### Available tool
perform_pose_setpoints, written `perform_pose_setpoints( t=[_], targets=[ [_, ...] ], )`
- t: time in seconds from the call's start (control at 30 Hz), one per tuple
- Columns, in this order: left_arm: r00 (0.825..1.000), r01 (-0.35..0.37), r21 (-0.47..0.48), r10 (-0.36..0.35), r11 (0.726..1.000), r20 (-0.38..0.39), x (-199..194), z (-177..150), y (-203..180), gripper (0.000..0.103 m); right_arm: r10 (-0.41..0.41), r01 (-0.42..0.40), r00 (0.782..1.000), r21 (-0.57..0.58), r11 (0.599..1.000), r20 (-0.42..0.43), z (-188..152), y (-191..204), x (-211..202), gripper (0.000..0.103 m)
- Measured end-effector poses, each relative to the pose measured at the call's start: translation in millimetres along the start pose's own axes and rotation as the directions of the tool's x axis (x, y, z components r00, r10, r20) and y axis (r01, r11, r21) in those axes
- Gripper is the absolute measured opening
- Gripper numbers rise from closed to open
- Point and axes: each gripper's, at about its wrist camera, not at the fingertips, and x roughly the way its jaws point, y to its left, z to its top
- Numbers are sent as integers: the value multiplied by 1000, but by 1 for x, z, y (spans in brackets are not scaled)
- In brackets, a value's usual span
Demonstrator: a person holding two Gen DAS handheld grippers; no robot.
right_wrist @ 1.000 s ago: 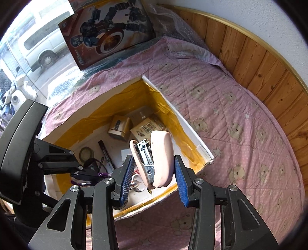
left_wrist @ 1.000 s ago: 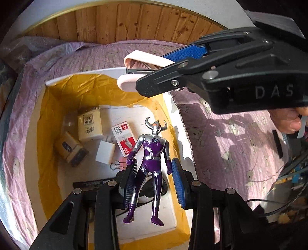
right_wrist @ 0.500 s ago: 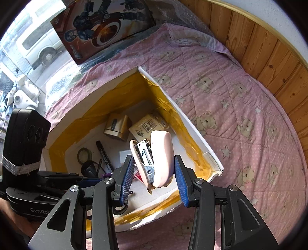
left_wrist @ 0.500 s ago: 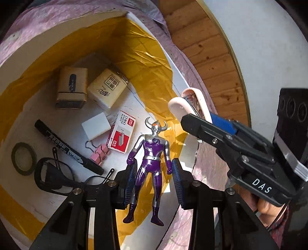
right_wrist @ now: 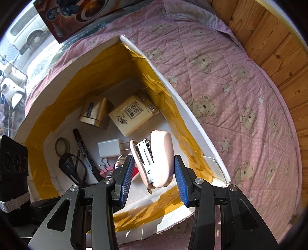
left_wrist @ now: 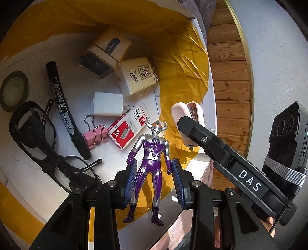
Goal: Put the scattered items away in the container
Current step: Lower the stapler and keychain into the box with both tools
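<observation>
Both claws over the box (right_wrist: pixel 192 115); left claw (left_wrist: pixel 154 180) pinching toy figure (left_wrist: pixel 152 163) lengthwise, head forward; right claw (right_wrist: pixel 154 175) pinching stapler (right_wrist: pixel 159 159), nearer the wall.

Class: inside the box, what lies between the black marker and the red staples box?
A pink binder clip lies between the marker and staples box; left wrist view.

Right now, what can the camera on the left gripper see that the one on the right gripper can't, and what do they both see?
Only the left wrist view shows the purple toy figure whole, gripped in the left gripper, and the red staple box in full. Only the right wrist view shows the pink bear quilt and a toy carton by the window. Both show the pink stapler in the right gripper, the white box, the black marker and the white charger.
</observation>
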Motion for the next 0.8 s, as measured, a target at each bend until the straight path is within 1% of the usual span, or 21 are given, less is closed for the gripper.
perform_pose_setpoints(
  t=[0.07, 0.17, 0.23, 0.3, 0.4, 0.47, 0.57, 0.63, 0.7, 0.8],
  targets=[
    [1000, -1, -32, 1, 999, -25, 4, 2, 3, 38, -14, 14, 1000, 0, 1000, -13, 2, -3, 2, 44],
    [1000, 12, -55, -13, 998, -12, 1, 10, 9, 38, 0, 1, 1000, 39, 999, -30, 3, -13, 5, 44],
    [1000, 9, -91, -10, 996, -5, -1, 19, 18, 38, 16, -13, 999, 75, 997, -42, 3, -20, 11, 44],
    [1000, -2, -116, -1, 993, -23, 4, 22, 22, 38, 9, -4, 999, 88, 996, -49, 5, -23, 15, 44],
    [999, -4, -95, 0, 995, -47, 11, 19, 15, 38, -4, 10, 998, 93, 996, -63, 8, -21, 17, 44],
    [998, -35, -76, 30, 996, -64, 17, 18, 11, 38, -1, 8, 998, 96, 995, -69, 9, -20, 16, 44],
    [993, -113, -36, 111, 993, -47, 17, 22, 11, 38, 8, -3, 998, 78, 997, -67, 5, -14, 10, 44],
    [991, -126, -11, 125, 992, -44, 17, 24, 10, 38, -26, 31, 996, 59, 998, -85, 1, -11, 12, 44],
    [990, -122, -13, 121, 992, -79, 25, 24, 10, 38, -69, 72, 992, 27, 997, -104, -1, -7, 15, 44],
    [986, -132, 6, 132, 991, -101, 32, 23, 4, 38, -160, 153, 980, -64, 986, -118, -2, 6, 18, 44]
  ],
)
